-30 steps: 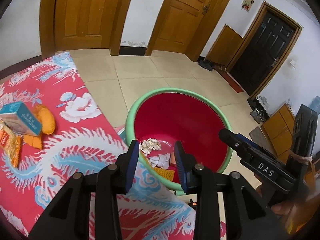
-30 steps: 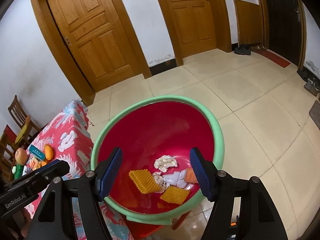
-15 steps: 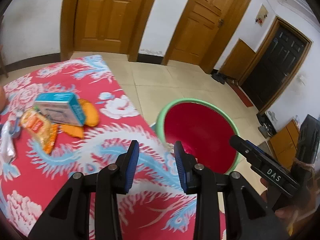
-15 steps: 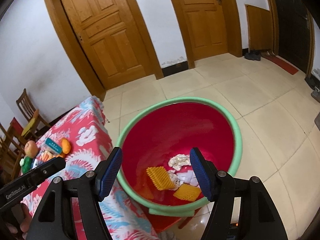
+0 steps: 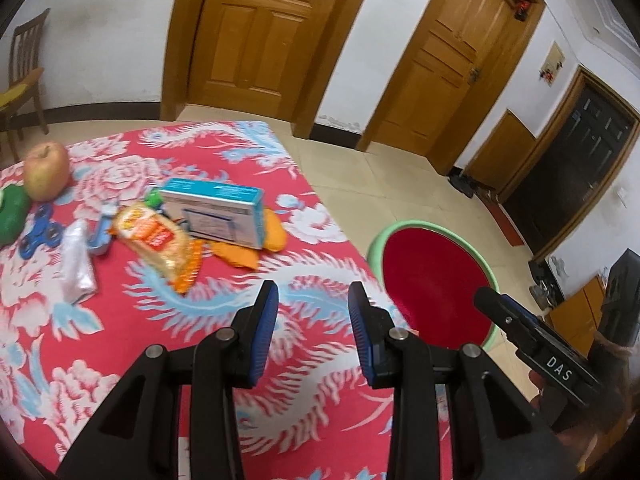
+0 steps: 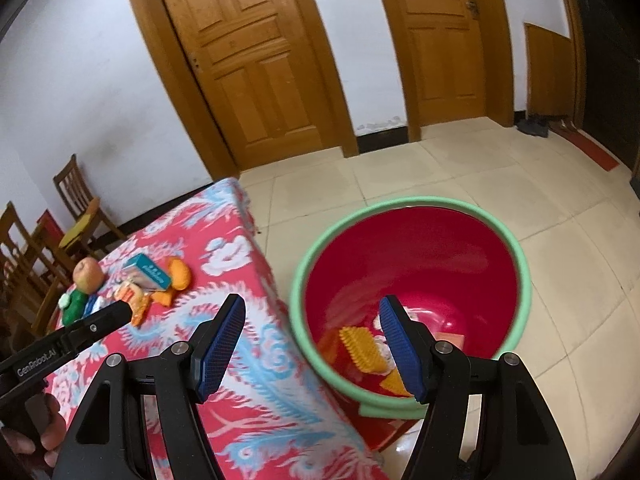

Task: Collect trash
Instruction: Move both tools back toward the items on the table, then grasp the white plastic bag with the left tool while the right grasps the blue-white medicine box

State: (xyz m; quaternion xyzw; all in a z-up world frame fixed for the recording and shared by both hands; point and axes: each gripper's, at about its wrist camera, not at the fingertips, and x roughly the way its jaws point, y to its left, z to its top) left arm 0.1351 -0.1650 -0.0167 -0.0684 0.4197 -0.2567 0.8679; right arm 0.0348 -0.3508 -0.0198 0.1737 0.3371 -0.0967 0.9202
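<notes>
- The left gripper is being held above the red flowered tablecloth; its blue-padded jaws are standing a little apart, with nothing between them.
- The right gripper is being held over the table's edge; its jaws are standing wide apart and nothing is being gripped.
- A red basin with a green rim is being shown on the tiled floor, just beyond and behind the right jaw of the right gripper; to the right of the left gripper's jaws the same basin is being seen.
- Inside the basin, yellow ridged pieces and white crumpled paper, partly hidden by the right jaw, are lying at the bottom.
- Ahead and to the left of the left gripper's jaws, uncollected items are lying on the cloth: an orange snack packet, a teal and white box, orange flat pieces beside and under the box, and a clear plastic wrapper.
- Farther left of those jaws, an apple, a blue spinner toy and a green object are being shown.
- A hand is being seen under the left gripper's handle at the lower left of the right wrist view.
</notes>
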